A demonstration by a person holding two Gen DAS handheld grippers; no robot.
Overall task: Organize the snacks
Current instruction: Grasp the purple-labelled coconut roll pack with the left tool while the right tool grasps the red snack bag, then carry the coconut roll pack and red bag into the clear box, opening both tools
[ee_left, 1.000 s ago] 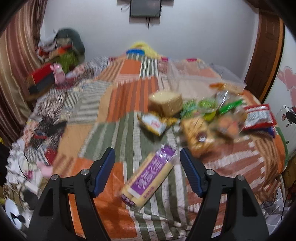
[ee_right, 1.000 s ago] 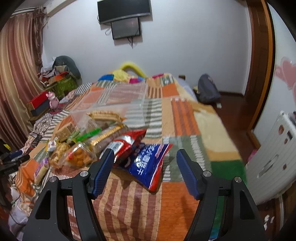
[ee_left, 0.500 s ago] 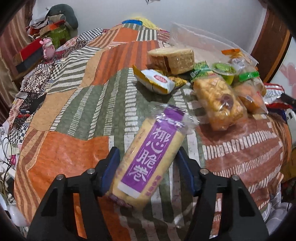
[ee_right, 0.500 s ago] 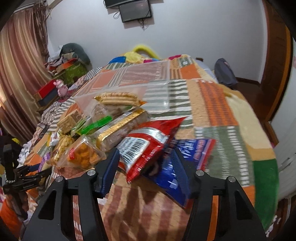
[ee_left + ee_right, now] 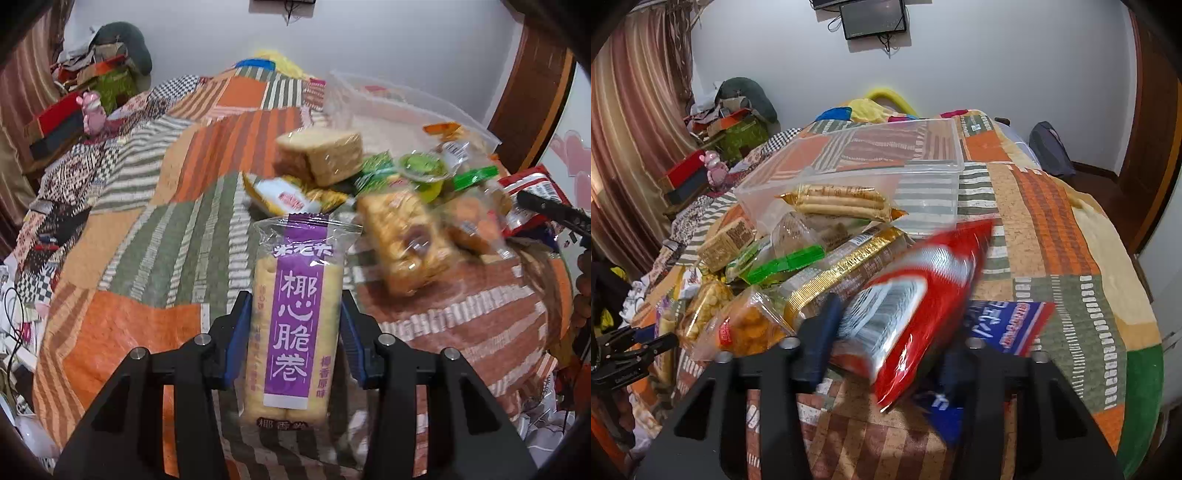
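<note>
My left gripper (image 5: 295,332) is shut on a long purple-labelled pack of wafer rolls (image 5: 293,325) and holds it above the patchwork bedspread (image 5: 147,236). My right gripper (image 5: 886,332) is shut on a red and silver snack bag (image 5: 916,306), lifted and blurred, over a blue snack bag (image 5: 1008,328). A pile of snacks lies between them: a cake block (image 5: 321,157), a yellow packet (image 5: 288,199), a gold-edged biscuit pack (image 5: 846,273) and an orange snack bag (image 5: 750,328). A clear plastic bin (image 5: 923,162) behind the pile holds a pack of roll biscuits (image 5: 842,201).
The bed edge runs close below both grippers. Clutter and boxes (image 5: 66,118) stand at the left by a striped curtain (image 5: 635,155). A dark bag (image 5: 1051,149) lies on the floor at the right near a wooden door (image 5: 1152,147).
My left gripper has closed on the wafer roll pack and lifted it upright. My right gripper has closed on the red bag and raised it off the blue bag.
</note>
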